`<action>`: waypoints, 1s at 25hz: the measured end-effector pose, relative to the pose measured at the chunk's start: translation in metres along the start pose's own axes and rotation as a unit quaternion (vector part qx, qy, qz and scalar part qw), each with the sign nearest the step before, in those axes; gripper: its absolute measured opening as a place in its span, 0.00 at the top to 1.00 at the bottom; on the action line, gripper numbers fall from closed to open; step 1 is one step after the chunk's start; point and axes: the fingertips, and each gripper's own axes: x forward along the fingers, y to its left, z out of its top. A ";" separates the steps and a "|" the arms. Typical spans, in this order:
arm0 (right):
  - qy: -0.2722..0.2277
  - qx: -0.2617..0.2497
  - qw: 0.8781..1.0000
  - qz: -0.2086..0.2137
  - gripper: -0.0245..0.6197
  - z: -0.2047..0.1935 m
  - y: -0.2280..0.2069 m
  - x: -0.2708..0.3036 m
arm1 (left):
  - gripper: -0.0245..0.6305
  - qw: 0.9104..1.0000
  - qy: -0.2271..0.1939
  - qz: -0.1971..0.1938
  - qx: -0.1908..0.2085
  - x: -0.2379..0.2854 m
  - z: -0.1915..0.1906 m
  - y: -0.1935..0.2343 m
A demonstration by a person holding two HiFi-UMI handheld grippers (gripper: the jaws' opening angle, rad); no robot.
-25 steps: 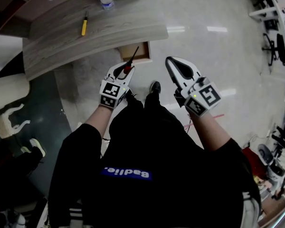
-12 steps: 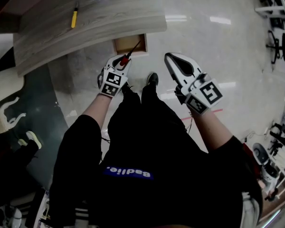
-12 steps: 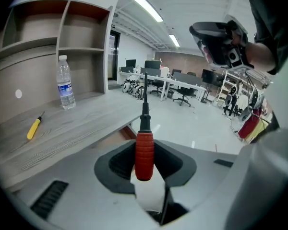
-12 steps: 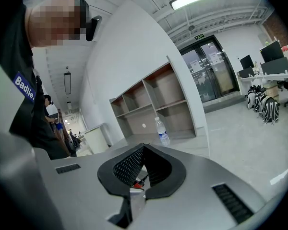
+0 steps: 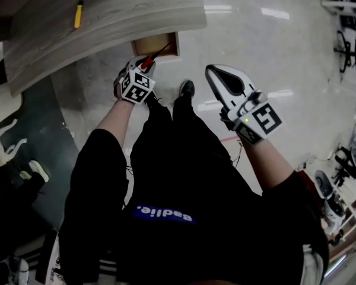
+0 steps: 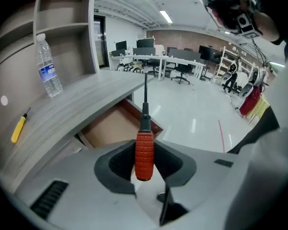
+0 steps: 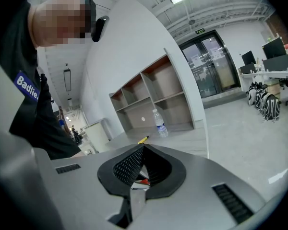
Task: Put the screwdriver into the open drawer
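- Far left of the open drawer, a yellow screwdriver lies on the counter. It is untouched and well apart from the drawer. A water bottle stands on the same counter beyond it.
- The left tool is clenched on the red-handled screwdriver, its pads pressing the ribbed handle from both sides.
- Compared with a second ago, this tool has come down and in towards the drawer. It was out over the floor on our side of the drawer, and now the handle sits just at the drawer's near edge with the shaft reaching over its wooden bottom.
- We judge from this that the carry is nearly done. What remains is to lower the screwdriver inside the walls and let it go.
- The screwdriver's long axis follows the line of the tool. The handle is towards us and the thin dark shaft points away and downward, slanting to the right across the drawer's opening towards the counter's overhang.
- In the left gripper view the shaft stands straight ahead of the jaws, with the drawer just left of and below it.
- Right of the drawer and well apart from it, the right tool hangs over the floor. Its jaws are closed tip to tip on nothing, and it sits much as it did a second ago.
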 end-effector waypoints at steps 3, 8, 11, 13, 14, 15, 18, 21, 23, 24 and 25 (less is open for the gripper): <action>0.010 0.007 1.000 -0.001 0.92 -0.011 -0.001 -0.006 | 0.80 1.000 0.026 0.005 0.007 0.012 -0.011 0.002; 0.020 0.018 1.000 -0.008 0.92 -0.024 -0.007 -0.010 | 0.80 0.998 0.057 0.011 0.012 0.031 -0.020 0.009; 0.023 0.023 0.999 -0.014 0.92 -0.027 -0.013 -0.013 | 0.80 0.997 0.079 0.016 0.018 0.039 -0.024 0.013; 0.025 0.024 0.999 -0.018 0.92 -0.030 -0.016 -0.014 | 0.80 0.995 0.093 0.017 0.023 0.045 -0.028 0.015; 0.026 0.026 0.999 -0.020 0.92 -0.031 -0.018 -0.015 | 0.80 0.995 0.099 0.018 0.024 0.048 -0.029 0.017; 0.028 0.027 0.999 -0.021 0.92 -0.032 -0.019 -0.016 | 0.80 0.994 0.104 0.019 0.026 0.050 -0.030 0.019; 0.034 0.032 0.999 -0.025 0.92 -0.035 -0.022 -0.020 | 0.80 0.992 0.122 0.024 0.034 0.056 -0.032 0.022; 0.037 0.038 0.998 -0.029 0.92 -0.039 -0.026 -0.022 | 0.80 0.989 0.143 0.026 0.036 0.062 -0.036 0.024; 0.040 0.041 0.998 -0.031 0.92 -0.041 -0.028 -0.023 | 0.80 0.987 0.154 0.030 0.034 0.066 -0.039 0.028; 0.041 0.042 0.998 -0.033 0.92 -0.043 -0.029 -0.023 | 0.80 0.986 0.159 0.033 0.034 0.068 -0.041 0.029; 0.041 0.044 0.998 -0.035 0.92 -0.043 -0.029 -0.024 | 0.80 0.985 0.163 0.035 0.035 0.070 -0.042 0.031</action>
